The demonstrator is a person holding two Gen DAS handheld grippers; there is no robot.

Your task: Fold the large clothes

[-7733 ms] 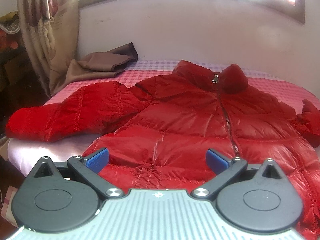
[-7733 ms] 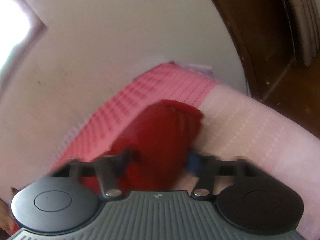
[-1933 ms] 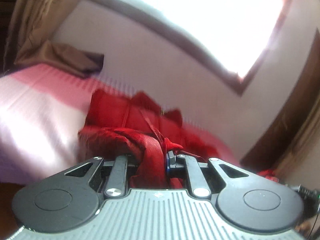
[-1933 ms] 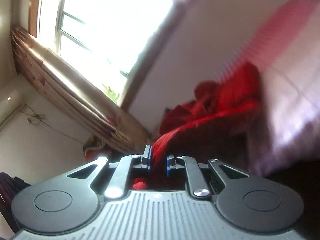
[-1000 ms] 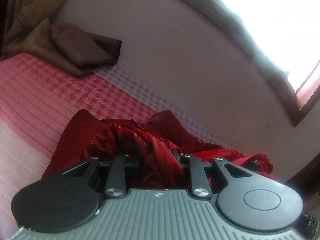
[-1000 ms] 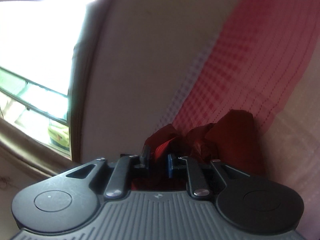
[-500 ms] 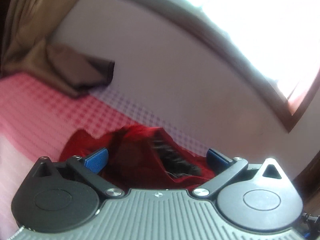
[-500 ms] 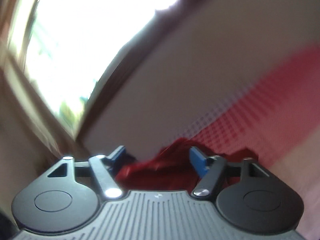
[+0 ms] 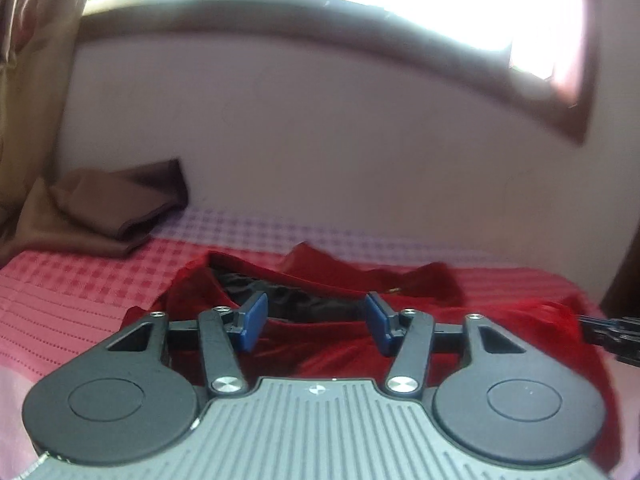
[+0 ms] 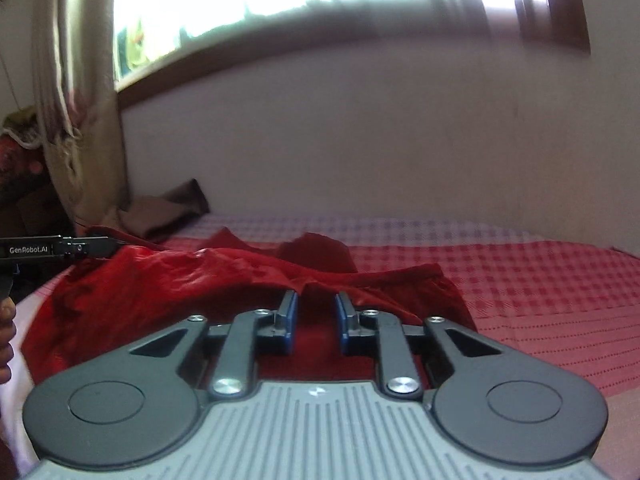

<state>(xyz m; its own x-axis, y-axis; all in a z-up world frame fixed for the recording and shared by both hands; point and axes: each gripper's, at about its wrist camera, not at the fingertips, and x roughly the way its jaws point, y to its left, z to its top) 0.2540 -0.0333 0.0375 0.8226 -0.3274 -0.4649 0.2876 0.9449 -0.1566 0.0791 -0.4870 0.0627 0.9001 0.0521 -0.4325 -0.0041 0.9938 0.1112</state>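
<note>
The red puffer jacket (image 9: 500, 312) lies bunched on the pink checked bed cover (image 9: 72, 292), with its black lining (image 9: 288, 300) showing at the top. My left gripper (image 9: 316, 308) hovers over the jacket's near edge. Its jaws are closing with a wide gap, and no cloth is pressed between the blue pads. In the right wrist view the jacket (image 10: 160, 288) spreads to the left. My right gripper (image 10: 315, 304) is just above its right part. Its jaws are closing too, a narrow gap still open, with red fabric behind them and nothing gripped.
A folded brown cloth (image 9: 116, 208) lies at the bed's far left corner beside a curtain (image 9: 32, 80). A white wall and a window run behind the bed. The other tool's labelled body (image 10: 40, 249) and a person's fingers (image 10: 6, 336) show at the left edge.
Both grippers have let go of the jacket, opened wide and begun narrowing again. Both views have rolled back to level and pulled away. The jacket now rests on the bed.
</note>
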